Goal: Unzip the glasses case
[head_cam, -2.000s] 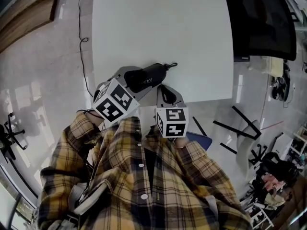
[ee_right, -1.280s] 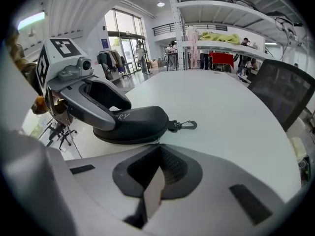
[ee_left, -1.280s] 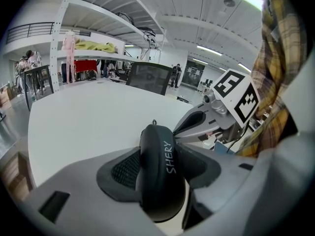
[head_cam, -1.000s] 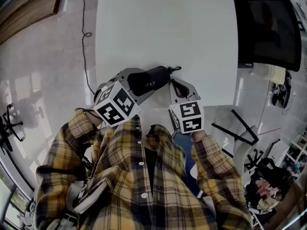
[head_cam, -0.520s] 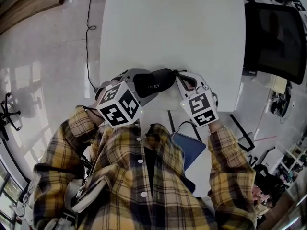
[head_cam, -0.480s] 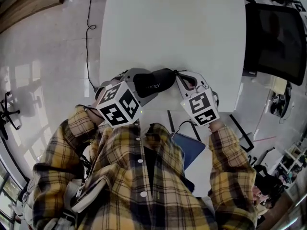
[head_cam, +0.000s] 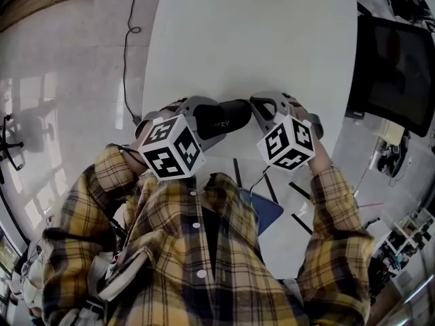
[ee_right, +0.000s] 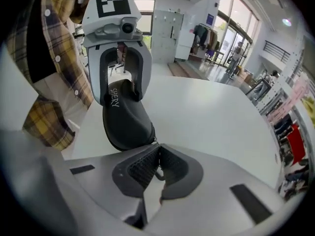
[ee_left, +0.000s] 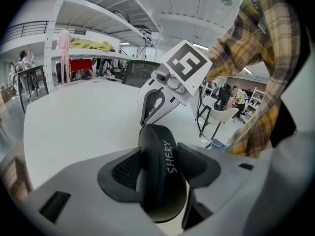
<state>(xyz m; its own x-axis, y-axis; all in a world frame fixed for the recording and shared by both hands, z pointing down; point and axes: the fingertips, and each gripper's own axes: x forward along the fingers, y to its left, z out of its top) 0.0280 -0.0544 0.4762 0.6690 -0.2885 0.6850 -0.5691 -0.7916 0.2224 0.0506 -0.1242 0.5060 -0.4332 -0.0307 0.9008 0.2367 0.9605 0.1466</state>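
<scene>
Left tongs point(ee_left: 160, 163) are clamped across the case point(ee_right: 125, 118), gripping it at the end nearest me with the printed side showing. Right tongs point(ee_right: 158, 149) are closed tight, and from their own view I see the zip pull point(ee_right: 158, 173) pinched between the pads, right at the case's far tip. So both grips look made, but that's about all I can bank: the case looks shut all the way round and I see no gap in the seam, so I judge the unzipping itself is all left to do. The case sits between the two tongs just over the near edge of the worktop point(head_cam: 251, 39); I can't tell whether it touches the surface. As for room, the worktop beyond is bare and wide, so pulling away from me is free. Behind the tongs it's tight, with the edge and my own shirt close. The chair point(head_cam: 397, 63) stands well off to the right. My worry is the left tongs: they straddle the case where the zip has to run, so the pull may get stopped there.
</scene>
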